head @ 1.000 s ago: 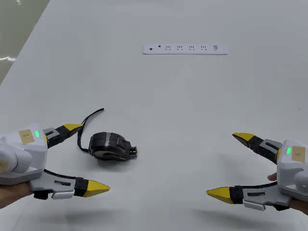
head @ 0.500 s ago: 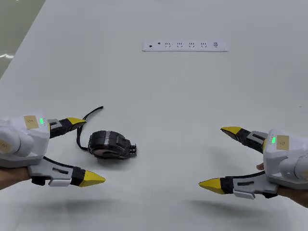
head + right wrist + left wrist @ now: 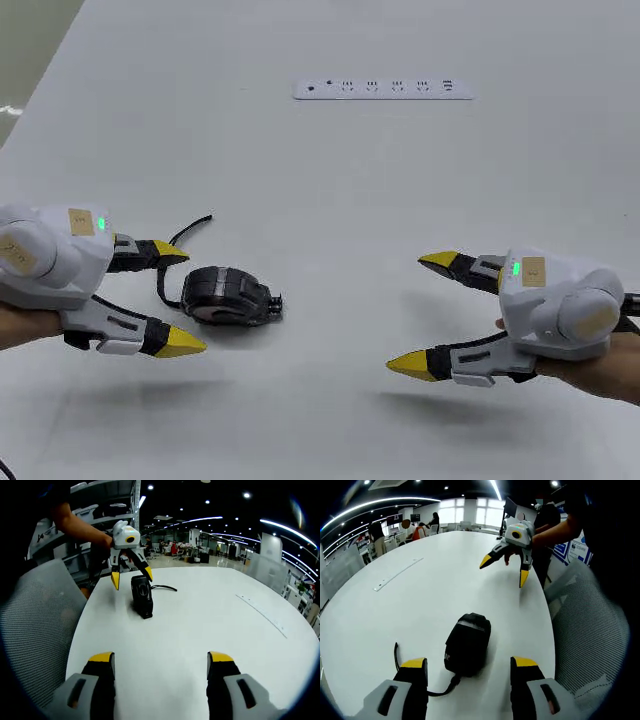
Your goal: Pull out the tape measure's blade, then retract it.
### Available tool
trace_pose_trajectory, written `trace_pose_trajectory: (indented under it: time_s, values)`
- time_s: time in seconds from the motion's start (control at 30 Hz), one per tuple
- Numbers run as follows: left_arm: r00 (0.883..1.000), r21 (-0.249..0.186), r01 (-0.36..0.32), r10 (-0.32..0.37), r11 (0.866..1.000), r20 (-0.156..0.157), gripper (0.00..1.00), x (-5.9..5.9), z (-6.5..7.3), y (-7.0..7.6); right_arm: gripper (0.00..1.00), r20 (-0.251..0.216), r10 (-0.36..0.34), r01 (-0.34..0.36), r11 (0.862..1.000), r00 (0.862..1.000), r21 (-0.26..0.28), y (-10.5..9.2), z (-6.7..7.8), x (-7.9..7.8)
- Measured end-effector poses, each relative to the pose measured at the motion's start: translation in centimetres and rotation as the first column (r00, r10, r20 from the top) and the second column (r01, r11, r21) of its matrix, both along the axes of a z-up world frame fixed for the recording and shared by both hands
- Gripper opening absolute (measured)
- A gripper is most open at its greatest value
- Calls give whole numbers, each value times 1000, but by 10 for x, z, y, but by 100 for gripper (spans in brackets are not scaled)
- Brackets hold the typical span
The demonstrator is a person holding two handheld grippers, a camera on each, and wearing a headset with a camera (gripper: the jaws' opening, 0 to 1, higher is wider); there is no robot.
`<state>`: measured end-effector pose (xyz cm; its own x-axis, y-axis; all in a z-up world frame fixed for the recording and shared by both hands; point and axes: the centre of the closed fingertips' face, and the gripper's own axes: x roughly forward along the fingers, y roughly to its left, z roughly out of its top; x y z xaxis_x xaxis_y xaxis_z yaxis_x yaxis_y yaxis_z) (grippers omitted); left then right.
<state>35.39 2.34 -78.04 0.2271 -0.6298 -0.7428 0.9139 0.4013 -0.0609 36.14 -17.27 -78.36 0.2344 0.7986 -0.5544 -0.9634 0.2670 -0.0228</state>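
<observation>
A black tape measure lies on its side on the white table, blade retracted, its black wrist strap curling off to the left. My left gripper is open just left of it, yellow tips either side of the strap end, not touching the case. In the left gripper view the tape measure lies just ahead of the open left gripper. My right gripper is open over bare table well to the right. In the right gripper view the tape measure lies far ahead of the right gripper.
A white power strip lies flat at the far side of the table. A mesh chair stands by the table edge. People and desks fill the room beyond the table.
Both grippers have drawn inward: the left has closed in on the tape measure's strap end, the right has slid left toward the middle. The tape measure has not moved.
</observation>
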Motion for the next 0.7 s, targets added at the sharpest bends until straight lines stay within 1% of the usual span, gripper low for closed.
trace_pose_trajectory:
  time_s: [0.17,0.3,0.43,0.53,0.57,0.7]
  values:
    - [999,32,37,-36,999,-14,59,1,-3,0,73,1,31,-31,999,1000,-8,14,-3,2]
    - [998,53,59,-58,997,-26,55,4,-7,-1,72,-11,57,-57,998,998,-18,23,-7,2]
    - [997,71,74,-72,995,-32,48,5,-9,-4,70,-17,78,-78,997,997,-24,31,-10,3]
    - [995,77,90,-87,993,-38,47,6,-11,-7,64,-19,90,-91,995,996,-41,36,-14,6]
    - [994,82,99,-95,992,-45,45,5,-13,-8,63,-19,97,-97,994,995,-40,38,-15,6]
    - [992,95,120,-115,988,-54,40,6,-18,-9,61,-23,116,-116,992,993,-41,47,-18,7]
